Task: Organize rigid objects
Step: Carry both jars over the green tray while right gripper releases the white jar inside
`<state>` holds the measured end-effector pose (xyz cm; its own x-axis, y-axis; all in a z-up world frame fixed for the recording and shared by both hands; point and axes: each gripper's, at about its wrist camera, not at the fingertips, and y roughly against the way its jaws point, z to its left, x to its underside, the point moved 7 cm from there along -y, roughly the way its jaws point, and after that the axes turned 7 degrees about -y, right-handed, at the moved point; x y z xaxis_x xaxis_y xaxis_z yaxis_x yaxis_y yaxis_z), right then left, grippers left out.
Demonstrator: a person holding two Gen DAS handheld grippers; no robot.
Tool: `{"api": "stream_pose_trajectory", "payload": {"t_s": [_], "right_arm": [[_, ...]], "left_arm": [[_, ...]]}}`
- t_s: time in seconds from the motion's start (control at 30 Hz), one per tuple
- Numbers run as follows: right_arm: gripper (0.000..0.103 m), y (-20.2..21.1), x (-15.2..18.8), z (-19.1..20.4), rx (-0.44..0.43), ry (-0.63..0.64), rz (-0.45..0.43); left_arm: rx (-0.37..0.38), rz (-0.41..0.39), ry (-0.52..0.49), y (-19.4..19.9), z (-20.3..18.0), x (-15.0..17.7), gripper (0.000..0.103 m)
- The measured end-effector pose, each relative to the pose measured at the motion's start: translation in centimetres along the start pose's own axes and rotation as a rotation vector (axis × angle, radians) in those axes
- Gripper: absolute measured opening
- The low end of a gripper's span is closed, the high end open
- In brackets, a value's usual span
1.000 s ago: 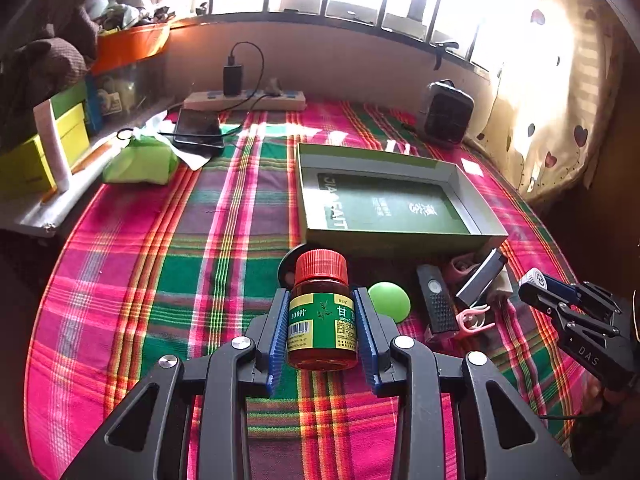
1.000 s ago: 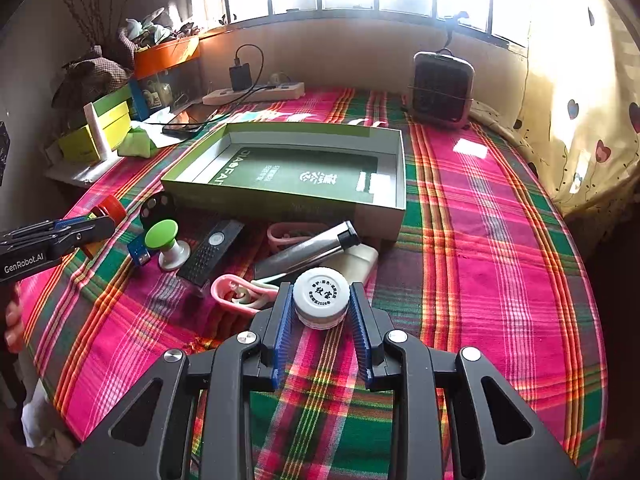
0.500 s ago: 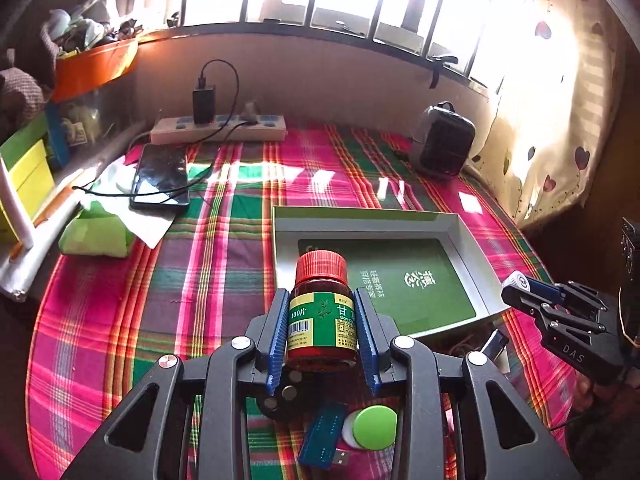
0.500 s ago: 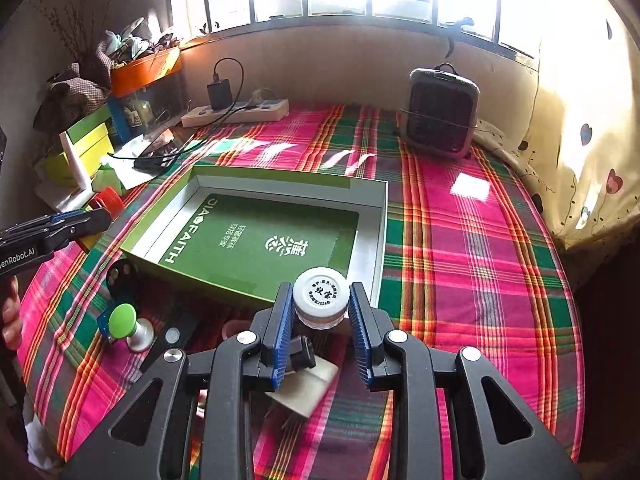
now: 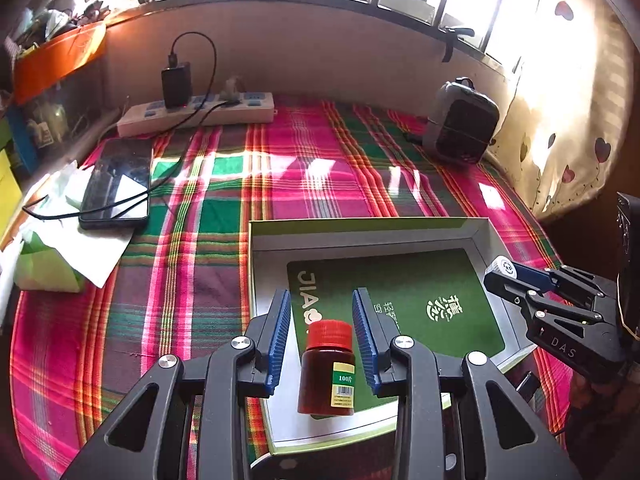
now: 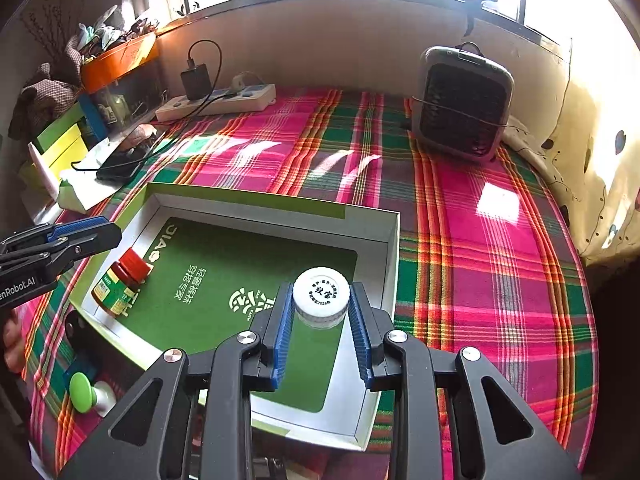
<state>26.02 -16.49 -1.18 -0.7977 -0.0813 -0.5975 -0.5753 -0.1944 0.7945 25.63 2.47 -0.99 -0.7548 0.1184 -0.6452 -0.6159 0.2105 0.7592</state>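
Note:
A brown pill bottle (image 5: 326, 372) with a red cap rests tilted on the floor of the green-and-white box (image 5: 360, 226), by its left wall (image 6: 120, 280). My left gripper (image 5: 322, 300) hovers just above it, open, its blue pads clear of the bottle. From the right wrist view the left gripper (image 6: 108, 232) pokes in at the left over the bottle's cap. My right gripper (image 6: 321, 292) is shut on a white-capped jar (image 6: 320, 290), held over the right part of the box (image 6: 280, 200). The right gripper (image 5: 500, 270) also shows at the box's right edge.
A grey heater (image 6: 464, 100) stands at the back right. A power strip (image 5: 196, 114) with a charger lies along the back wall, a phone (image 5: 116, 184) and a tissue pack (image 5: 48, 268) at the left. A green-topped knob (image 6: 84, 392) and other small items lie in front of the box.
Both grippers moved forward over the box. The pill bottle left the left gripper's pads and now rests in the box. The right gripper still carries the white jar.

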Motion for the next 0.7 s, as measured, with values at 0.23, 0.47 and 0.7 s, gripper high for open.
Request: {"api": "stream_pose_trajectory", "payload": {"t_s": [0.23, 0.47, 0.7], "right_arm": [[0.029, -1.3, -0.5, 0.1, 0.014, 0.011, 0.015], [0.029, -2.2, -0.6, 0.0, 0.034, 0.021, 0.027], [0.029, -2.9, -0.3, -0.1, 0.022, 0.02, 0.035]], "left_arm": [[0.015, 0.021, 0.01, -0.8, -0.1, 0.3, 0.031], [0.015, 0.034, 0.022, -1.2, 0.3, 0.7, 0.031], [0.024, 0.044, 0.019, -1.4, 0.1, 1.1, 0.031]]}}
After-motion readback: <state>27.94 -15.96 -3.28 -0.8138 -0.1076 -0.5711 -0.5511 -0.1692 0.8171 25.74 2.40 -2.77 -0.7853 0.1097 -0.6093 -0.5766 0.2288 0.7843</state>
